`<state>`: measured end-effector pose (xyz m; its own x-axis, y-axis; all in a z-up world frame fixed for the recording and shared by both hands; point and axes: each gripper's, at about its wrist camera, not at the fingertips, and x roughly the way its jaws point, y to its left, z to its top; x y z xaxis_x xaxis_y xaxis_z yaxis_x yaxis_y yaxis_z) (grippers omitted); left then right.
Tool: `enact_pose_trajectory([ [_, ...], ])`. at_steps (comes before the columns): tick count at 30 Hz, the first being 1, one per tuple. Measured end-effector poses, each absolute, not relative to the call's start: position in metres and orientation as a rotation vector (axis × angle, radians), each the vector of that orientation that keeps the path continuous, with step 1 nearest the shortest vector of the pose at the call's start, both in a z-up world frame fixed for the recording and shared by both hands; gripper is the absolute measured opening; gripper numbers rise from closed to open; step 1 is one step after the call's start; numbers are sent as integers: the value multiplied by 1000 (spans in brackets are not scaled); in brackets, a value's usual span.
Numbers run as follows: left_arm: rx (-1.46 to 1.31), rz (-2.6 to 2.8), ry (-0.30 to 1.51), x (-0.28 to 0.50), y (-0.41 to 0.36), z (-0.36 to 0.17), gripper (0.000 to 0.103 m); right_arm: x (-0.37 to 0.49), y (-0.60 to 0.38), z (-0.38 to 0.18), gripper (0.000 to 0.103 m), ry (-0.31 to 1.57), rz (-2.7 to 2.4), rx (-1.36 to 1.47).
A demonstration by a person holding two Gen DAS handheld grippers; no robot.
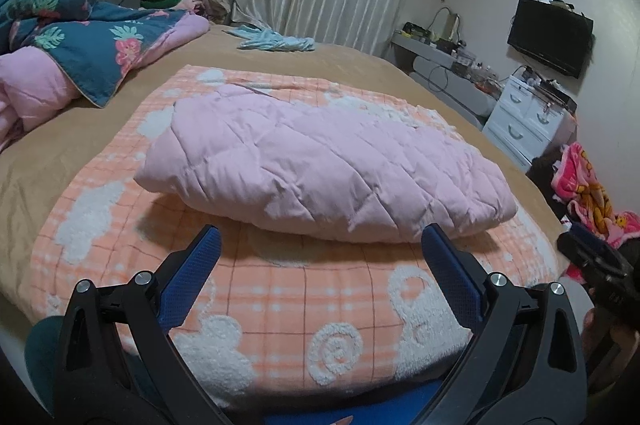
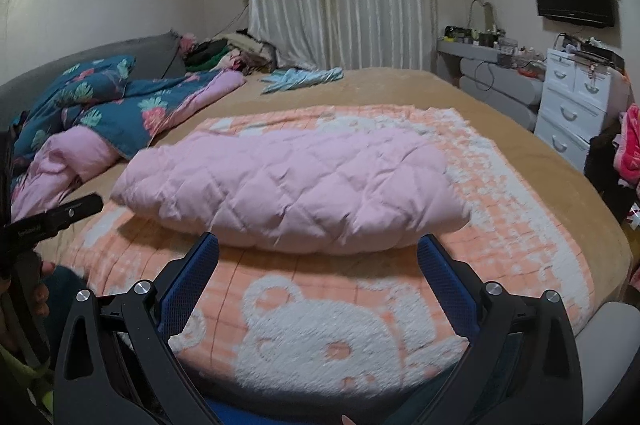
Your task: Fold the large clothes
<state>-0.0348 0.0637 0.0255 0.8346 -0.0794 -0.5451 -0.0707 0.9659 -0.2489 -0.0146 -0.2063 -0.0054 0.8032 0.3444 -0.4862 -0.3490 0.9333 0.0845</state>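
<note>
On the orange blanket (image 1: 280,297) lies a folded pink quilt (image 1: 320,165); both grippers (image 1: 320,245) (image 2: 318,249) hang released.

Quilted garment (image 1: 320,161): you see pale pink, diamond stitching;
Blanket (image 1: 280,305): orange-and-white check, white bears;
Duvet (image 1: 92,37): dark teal, pink flowers;
Your gripper pads (image 2: 192,285): blue

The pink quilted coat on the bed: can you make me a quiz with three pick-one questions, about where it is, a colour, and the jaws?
1. The pink quilted coat lies on:
A. the orange bear blanket
B. the floor
C. the white drawers

2. The crumpled cloth near the curtain is:
A. red
B. light blue
C. black

3. Both grippers' jaws are:
A. shut on the coat
B. open, holding nothing
C. shut on the blanket

Answers: A, blanket shows all around it; B, pale blue on the tan bed cover; B, left gripper and right gripper spread wide.
</note>
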Motion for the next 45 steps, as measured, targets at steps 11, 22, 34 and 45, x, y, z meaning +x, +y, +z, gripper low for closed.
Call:
enact_pose_trajectory([
  [11, -236, 5, 597, -33, 59, 23, 94, -12, -185, -19, 99, 569, 415, -27],
  [22, -232, 17, 612, -33, 59, 22, 94, -8, -188, -23, 99, 591, 393, -18],
  [34, -210, 26, 615, -34, 56, 25, 94, -11, -186, -22, 99, 590, 406, -38],
  [45, -214, 30, 613, -37, 57, 29, 94, -16, -182, -23, 99, 591, 416, -51],
])
